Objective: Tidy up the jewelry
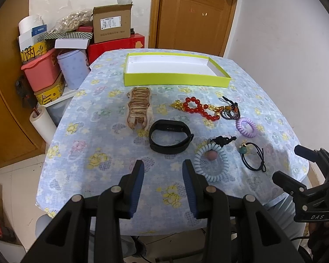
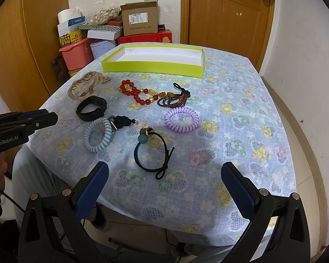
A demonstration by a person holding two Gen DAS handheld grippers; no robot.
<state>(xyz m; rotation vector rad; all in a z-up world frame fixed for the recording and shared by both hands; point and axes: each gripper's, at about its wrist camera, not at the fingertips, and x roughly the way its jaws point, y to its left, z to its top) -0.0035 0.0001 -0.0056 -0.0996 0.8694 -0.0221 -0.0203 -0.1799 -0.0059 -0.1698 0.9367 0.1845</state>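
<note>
An empty lime-green box (image 1: 175,80) (image 2: 151,66) stands at the table's far side. In front of it lie a tan hair claw (image 1: 139,109) (image 2: 85,85), a red bead bracelet (image 1: 199,108) (image 2: 140,94), a dark bead bracelet (image 1: 230,112) (image 2: 175,100), a black wristband (image 1: 170,139) (image 2: 91,108), a purple coil tie (image 1: 246,127) (image 2: 181,119), a light-blue coil tie (image 1: 211,163) (image 2: 98,134) and a black hair tie (image 1: 253,156) (image 2: 153,151). My left gripper (image 1: 163,171) is open and empty, near the wristband. My right gripper (image 2: 164,173) is wide open and empty, near the black hair tie.
The table (image 1: 98,149) has a floral blue cloth. Boxes, a pink bin (image 1: 41,72) and a cardboard carton (image 1: 111,25) are stacked behind its left side. A wooden door (image 1: 193,15) stands at the back.
</note>
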